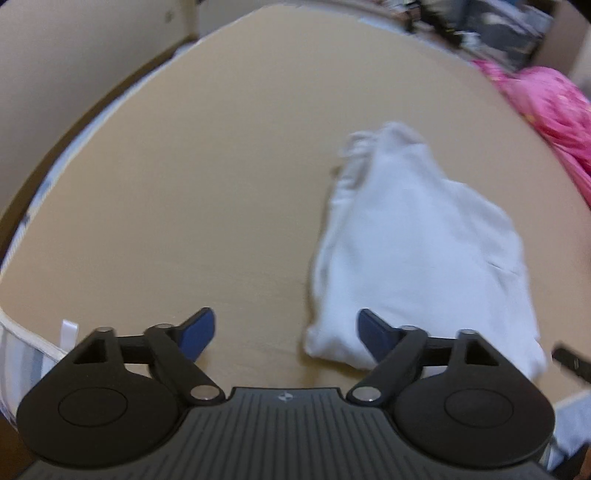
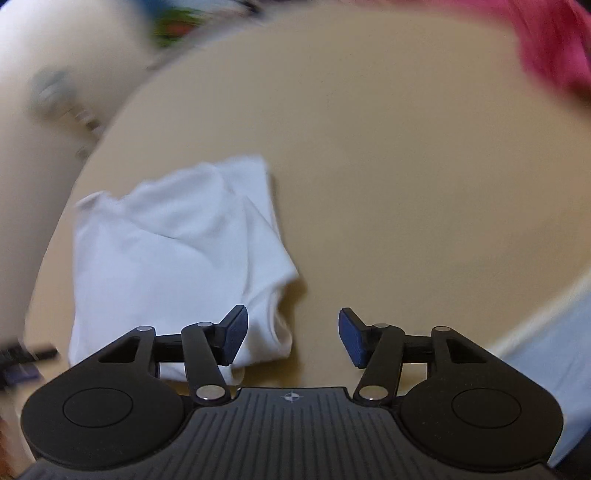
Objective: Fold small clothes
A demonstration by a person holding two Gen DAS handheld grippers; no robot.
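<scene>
A small white garment (image 1: 417, 243) lies folded in a bundle on the tan table (image 1: 203, 177). In the left wrist view it sits to the right, and my left gripper (image 1: 286, 332) is open and empty just left of its near edge. In the right wrist view the same white garment (image 2: 177, 251) lies to the left. My right gripper (image 2: 293, 334) is open and empty, with its left finger over the garment's near right corner. Both views are blurred by motion.
A pile of pink cloth (image 1: 550, 110) lies at the table's far right, also in the right wrist view (image 2: 546, 40). The table's left edge (image 1: 55, 166) and near edge border lighter bedding. Clutter stands beyond the far edge (image 1: 491, 26).
</scene>
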